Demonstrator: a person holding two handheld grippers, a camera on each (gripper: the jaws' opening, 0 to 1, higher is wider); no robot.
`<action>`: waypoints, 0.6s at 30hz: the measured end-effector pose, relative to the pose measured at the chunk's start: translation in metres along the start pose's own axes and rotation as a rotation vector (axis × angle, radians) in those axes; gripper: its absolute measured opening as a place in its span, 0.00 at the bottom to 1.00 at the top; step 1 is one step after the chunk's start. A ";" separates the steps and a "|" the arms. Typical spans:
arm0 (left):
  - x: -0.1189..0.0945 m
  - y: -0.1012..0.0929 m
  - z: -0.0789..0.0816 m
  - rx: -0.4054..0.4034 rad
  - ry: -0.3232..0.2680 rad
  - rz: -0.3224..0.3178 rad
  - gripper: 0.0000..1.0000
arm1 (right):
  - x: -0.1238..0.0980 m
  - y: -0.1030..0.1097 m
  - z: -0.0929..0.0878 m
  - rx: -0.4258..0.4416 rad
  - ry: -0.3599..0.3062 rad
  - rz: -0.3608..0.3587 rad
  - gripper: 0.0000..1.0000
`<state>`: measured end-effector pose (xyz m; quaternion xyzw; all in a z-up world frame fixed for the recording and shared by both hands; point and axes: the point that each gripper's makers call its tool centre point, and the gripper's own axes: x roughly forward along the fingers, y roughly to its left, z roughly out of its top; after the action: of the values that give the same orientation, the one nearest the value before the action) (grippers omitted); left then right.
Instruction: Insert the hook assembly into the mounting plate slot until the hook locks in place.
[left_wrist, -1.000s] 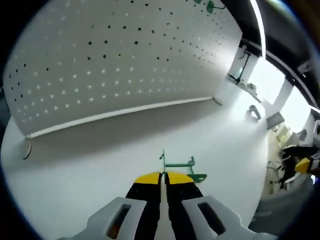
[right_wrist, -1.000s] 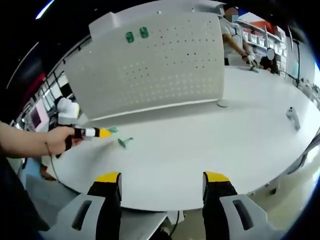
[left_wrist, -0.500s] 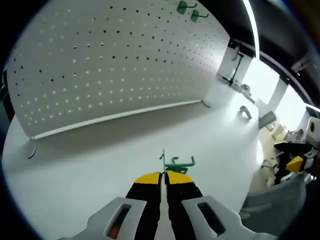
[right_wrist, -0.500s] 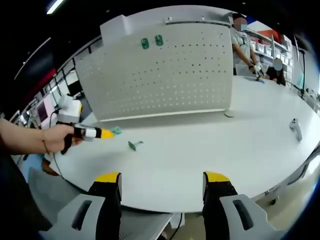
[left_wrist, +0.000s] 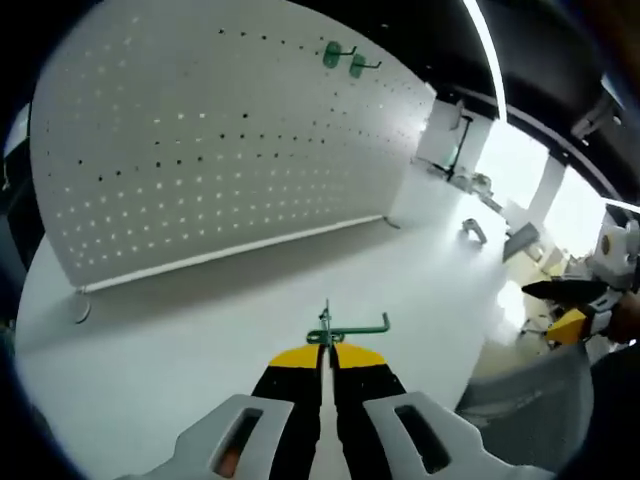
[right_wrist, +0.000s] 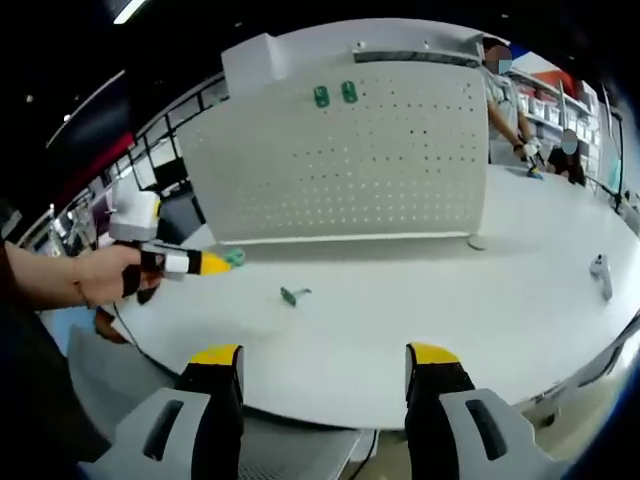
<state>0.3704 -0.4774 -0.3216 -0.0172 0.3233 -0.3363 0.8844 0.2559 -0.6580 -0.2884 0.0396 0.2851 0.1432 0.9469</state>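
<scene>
Change: a second ago a second green hook lay on the surface right by the held one at about 3 o'clock in the left gripper view; now it lies well apart on the surface, seen in the right gripper view
Left hand-held gripper (left_wrist: 327, 352): jaws clenched on the green hook assembly (left_wrist: 345, 327), raised over the white surface (left_wrist: 200, 330)
Hook assembly axis: long wire rod runs from 9 to 3 o'clock across the jaw tips, its upturned end toward 3 o'clock; a short upright piece stands at the 9 o'clock end
Spare hook (right_wrist: 294, 295): lying on the surface, 3 to 4 o'clock of the left hand-held gripper (right_wrist: 214, 263) in the right gripper view
Pegboard (right_wrist: 340, 165): upright at 12 o'clock, two green hooks (right_wrist: 335, 95) mounted near its top edge
Right hand-held gripper (right_wrist: 324, 372): jaws spread, released, nothing between them
</scene>
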 end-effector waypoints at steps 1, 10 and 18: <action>-0.004 -0.004 -0.001 -0.007 0.002 -0.008 0.02 | 0.000 0.000 0.000 -0.003 0.001 0.002 0.66; -0.035 -0.027 0.006 -0.054 -0.061 -0.023 0.02 | 0.005 0.018 0.001 -0.025 0.003 0.044 0.66; -0.059 -0.041 0.011 -0.087 -0.131 -0.050 0.02 | 0.008 0.039 0.003 -0.056 0.011 0.098 0.65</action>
<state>0.3194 -0.4749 -0.2698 -0.0855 0.2785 -0.3420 0.8934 0.2540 -0.6185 -0.2842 0.0264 0.2838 0.1975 0.9380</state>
